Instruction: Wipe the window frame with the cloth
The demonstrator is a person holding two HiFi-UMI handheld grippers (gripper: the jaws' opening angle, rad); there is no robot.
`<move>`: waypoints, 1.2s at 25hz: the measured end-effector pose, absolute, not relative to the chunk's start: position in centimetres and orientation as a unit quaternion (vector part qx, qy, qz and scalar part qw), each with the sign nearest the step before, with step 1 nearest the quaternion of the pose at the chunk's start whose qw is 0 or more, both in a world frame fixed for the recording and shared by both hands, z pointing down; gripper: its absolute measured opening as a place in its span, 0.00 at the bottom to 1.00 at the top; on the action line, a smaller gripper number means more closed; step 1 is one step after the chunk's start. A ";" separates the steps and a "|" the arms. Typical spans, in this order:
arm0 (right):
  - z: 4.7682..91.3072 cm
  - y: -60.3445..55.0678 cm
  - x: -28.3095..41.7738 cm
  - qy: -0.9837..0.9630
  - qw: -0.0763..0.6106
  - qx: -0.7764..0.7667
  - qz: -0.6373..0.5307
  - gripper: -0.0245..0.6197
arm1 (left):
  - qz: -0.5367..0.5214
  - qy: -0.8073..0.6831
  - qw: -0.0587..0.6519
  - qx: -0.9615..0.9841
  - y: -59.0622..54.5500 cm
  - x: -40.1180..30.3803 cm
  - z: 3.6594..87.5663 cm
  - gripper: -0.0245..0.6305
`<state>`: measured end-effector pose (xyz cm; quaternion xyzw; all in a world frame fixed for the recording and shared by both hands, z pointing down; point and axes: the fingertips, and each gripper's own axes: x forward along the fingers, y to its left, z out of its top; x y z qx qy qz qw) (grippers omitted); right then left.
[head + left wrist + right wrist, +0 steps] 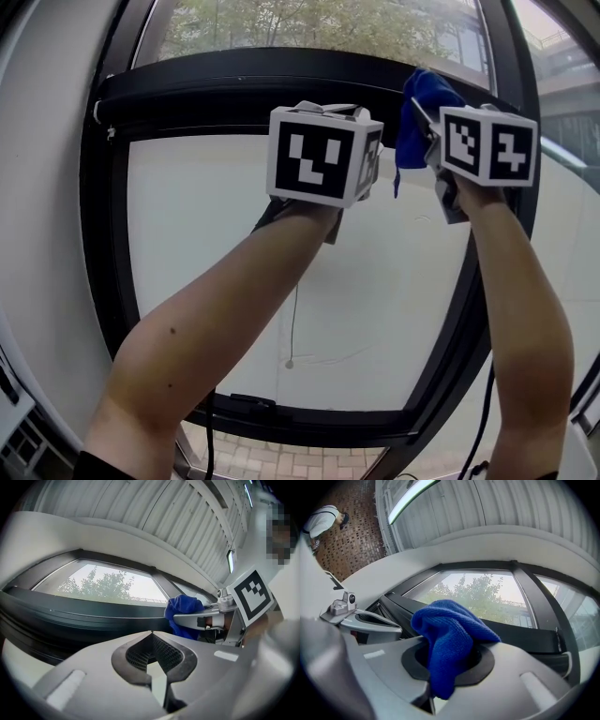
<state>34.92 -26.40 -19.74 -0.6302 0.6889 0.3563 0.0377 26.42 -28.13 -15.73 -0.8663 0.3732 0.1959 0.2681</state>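
Right gripper [424, 127] leads in the head view, raised to the upper right corner of the black window frame [234, 80] with the blue cloth [417, 117] bunched at its tip. The cloth is at the top bar, though contact cannot be confirmed, and the left gripper [349, 112] hovers just beside it. A thin cord [292, 319] hangs before the pane and a small black fitting [246, 405] sits on the bottom bar; both could snag a later pass. In the left gripper view its jaws are pressed together on nothing, with the cloth off to the right. In the right gripper view the jaws are clamped on the cloth, which flops toward the frame, trees [478, 590] beyond. No bar looks cleaner than another, so wiping seems barely begun, with the sides and bottom left to do.
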 end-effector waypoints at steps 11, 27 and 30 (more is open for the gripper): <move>-19.5 -24.9 41.8 0.677 0.044 -0.646 0.348 0.13 | 0.191 0.373 0.278 -0.865 -27.1 31.8 -16.0 0.03; -19.2 -22.4 53.6 0.634 0.053 -0.693 0.338 0.13 | 0.186 0.328 0.277 -0.884 -25.5 41.0 -15.1 0.03; -19.1 -22.9 54.9 0.631 0.054 -0.697 0.337 0.13 | 0.185 0.322 0.280 -0.885 -25.9 42.1 -15.2 0.03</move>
